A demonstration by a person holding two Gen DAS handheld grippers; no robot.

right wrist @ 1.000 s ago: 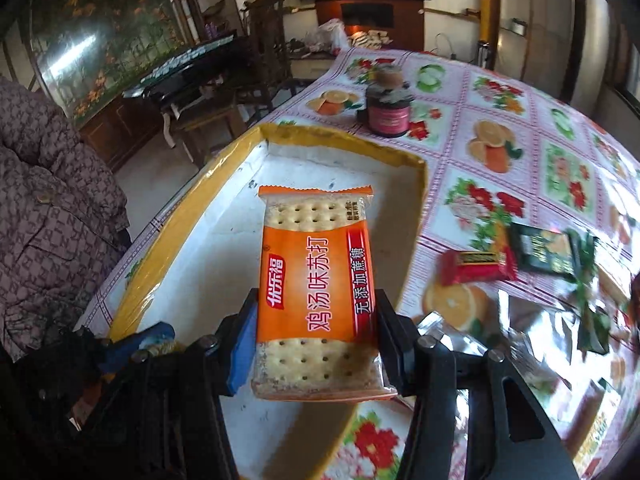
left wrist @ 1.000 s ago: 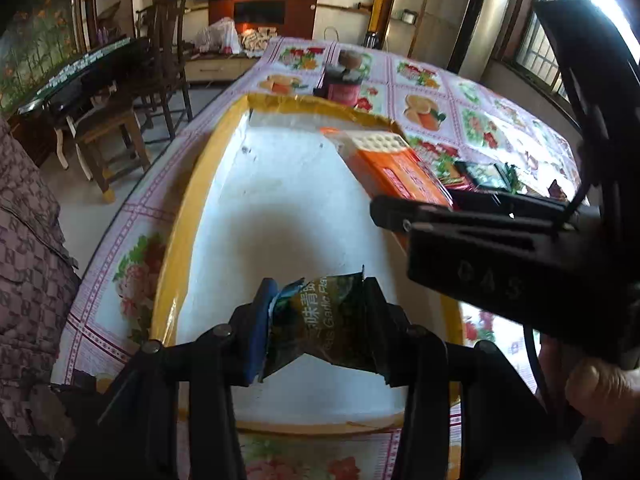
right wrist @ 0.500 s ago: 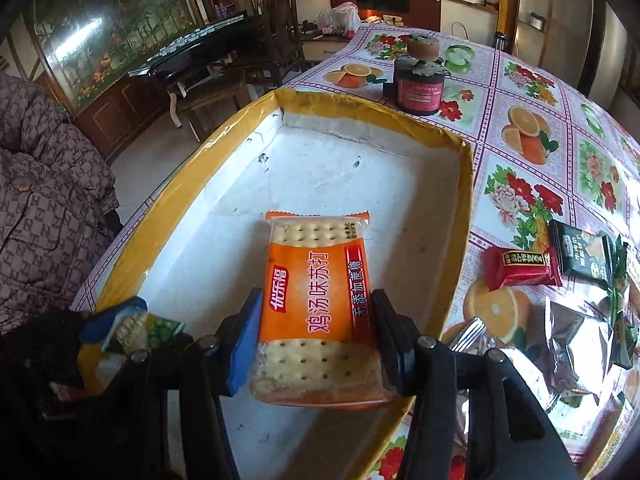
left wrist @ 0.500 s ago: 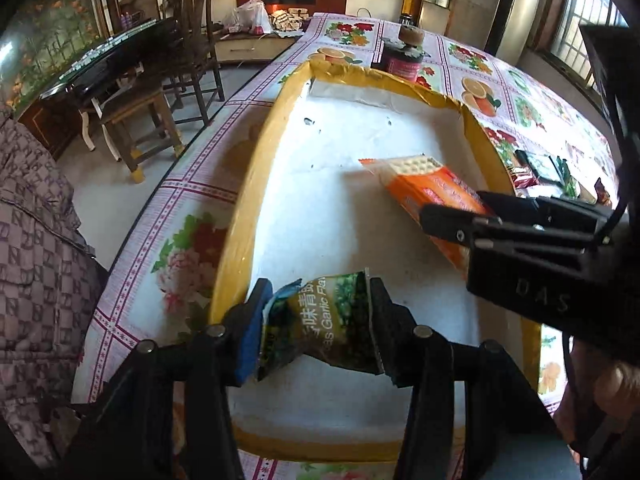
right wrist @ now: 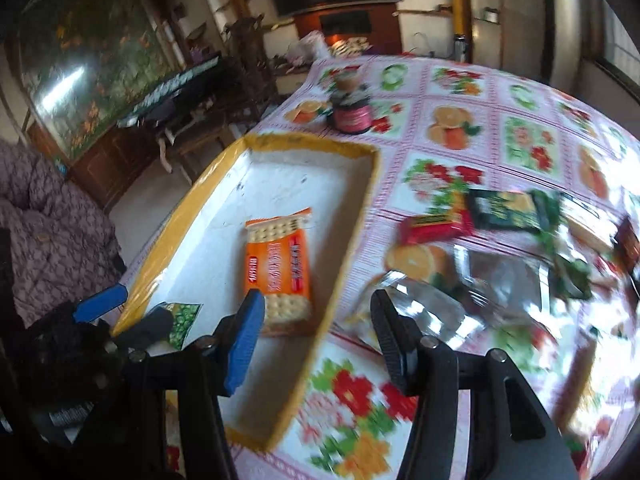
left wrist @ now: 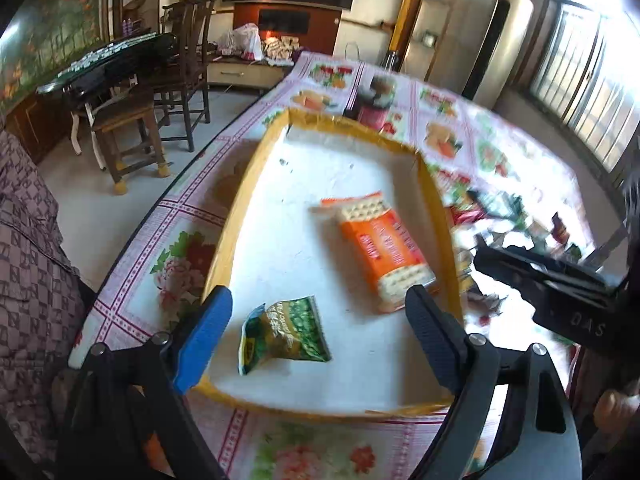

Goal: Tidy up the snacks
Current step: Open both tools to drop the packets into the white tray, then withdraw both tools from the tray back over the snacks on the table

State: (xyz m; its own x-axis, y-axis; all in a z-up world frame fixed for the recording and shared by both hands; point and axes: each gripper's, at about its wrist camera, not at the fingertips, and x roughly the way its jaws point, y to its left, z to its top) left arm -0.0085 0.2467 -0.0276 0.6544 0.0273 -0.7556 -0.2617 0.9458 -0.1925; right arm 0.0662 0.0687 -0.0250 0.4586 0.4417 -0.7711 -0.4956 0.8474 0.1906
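Floral oilcloth in pink checks covers the table (left wrist: 188,248), which fills most of both views, with dark wooden chairs (left wrist: 176,76) seen in the upper left of the left wrist frame. A yellow-rimmed white tray (left wrist: 240,200) occupies the middle of that frame and the centre left of the right wrist frame. Inside it, an orange cracker pack (left wrist: 382,248) lies flat towards the right wall; its red and white printing is too blurred to be read. Lower in the frame, a green pea packet (left wrist: 286,332) lies flat on the tray floor, and the word "Garlic" can be partly made out on it. A dark jar with a red label (right wrist: 352,108) stands beyond the tray's far rim. Loose red, dark green and clear wrappers (right wrist: 504,216) are scattered on the cloth at the right of the right wrist frame.

The left gripper (left wrist: 318,340) is spread wide and holds nothing; half a second ago it was clamped on the pea packet. The right gripper (right wrist: 318,332) is likewise parted and empty over the tray's right rim, whereas the cracker pack was pinched in it before.
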